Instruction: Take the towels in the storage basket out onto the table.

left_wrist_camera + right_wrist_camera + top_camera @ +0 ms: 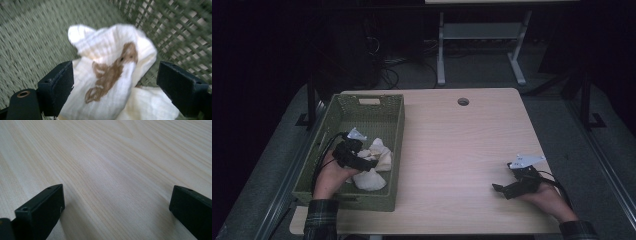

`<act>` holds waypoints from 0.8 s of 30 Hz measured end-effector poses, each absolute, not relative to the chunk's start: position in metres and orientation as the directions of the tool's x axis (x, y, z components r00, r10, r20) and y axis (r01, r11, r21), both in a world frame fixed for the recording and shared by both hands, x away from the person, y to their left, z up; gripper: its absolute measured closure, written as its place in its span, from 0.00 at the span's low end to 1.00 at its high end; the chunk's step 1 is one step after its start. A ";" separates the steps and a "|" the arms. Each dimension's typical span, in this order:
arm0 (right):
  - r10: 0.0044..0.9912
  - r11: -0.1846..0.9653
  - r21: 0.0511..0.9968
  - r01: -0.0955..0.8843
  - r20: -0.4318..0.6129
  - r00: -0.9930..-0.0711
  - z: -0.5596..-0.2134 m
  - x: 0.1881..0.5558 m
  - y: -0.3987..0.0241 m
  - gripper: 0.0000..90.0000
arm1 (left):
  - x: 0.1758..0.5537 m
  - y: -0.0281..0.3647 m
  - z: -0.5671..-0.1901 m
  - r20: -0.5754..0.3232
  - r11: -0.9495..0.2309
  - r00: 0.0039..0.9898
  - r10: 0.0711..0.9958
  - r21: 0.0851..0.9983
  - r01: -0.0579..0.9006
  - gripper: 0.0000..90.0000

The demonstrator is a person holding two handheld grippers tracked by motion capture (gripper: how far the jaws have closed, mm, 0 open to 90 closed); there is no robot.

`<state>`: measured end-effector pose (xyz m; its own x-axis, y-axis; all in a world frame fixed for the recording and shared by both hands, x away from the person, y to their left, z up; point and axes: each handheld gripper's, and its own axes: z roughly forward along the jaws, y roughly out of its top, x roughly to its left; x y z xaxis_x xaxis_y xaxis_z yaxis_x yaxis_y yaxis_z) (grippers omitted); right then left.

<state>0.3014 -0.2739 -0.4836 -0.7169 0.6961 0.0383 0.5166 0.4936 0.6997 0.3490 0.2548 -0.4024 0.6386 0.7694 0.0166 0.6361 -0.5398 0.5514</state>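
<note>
Cream cloth [110, 72] with a brown print is lying between the spread jaws of the left claw [115, 85], inside the green basket [394, 125], probably about to be pinched. Right claw [116, 212] is waiting open over bare counter [112, 157].

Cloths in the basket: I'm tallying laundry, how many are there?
2, perhaps more hidden: one cloth with a brown print between the left gripper's open fingers, another cloth below it in the green basket.
</note>
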 end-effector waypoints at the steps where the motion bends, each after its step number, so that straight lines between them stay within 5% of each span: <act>1: 0.696 0.493 0.700 0.517 0.038 -0.717 -0.484 0.301 -0.274 0.00 | 0.350 0.255 -0.410 0.006 -0.543 0.635 0.773 0.525 0.655 0.15; 24: 0.690 0.501 0.698 0.511 0.034 -0.723 -0.484 0.301 -0.274 0.00 | 0.357 0.248 -0.437 -0.002 -0.569 0.610 0.792 0.357 0.741 0.16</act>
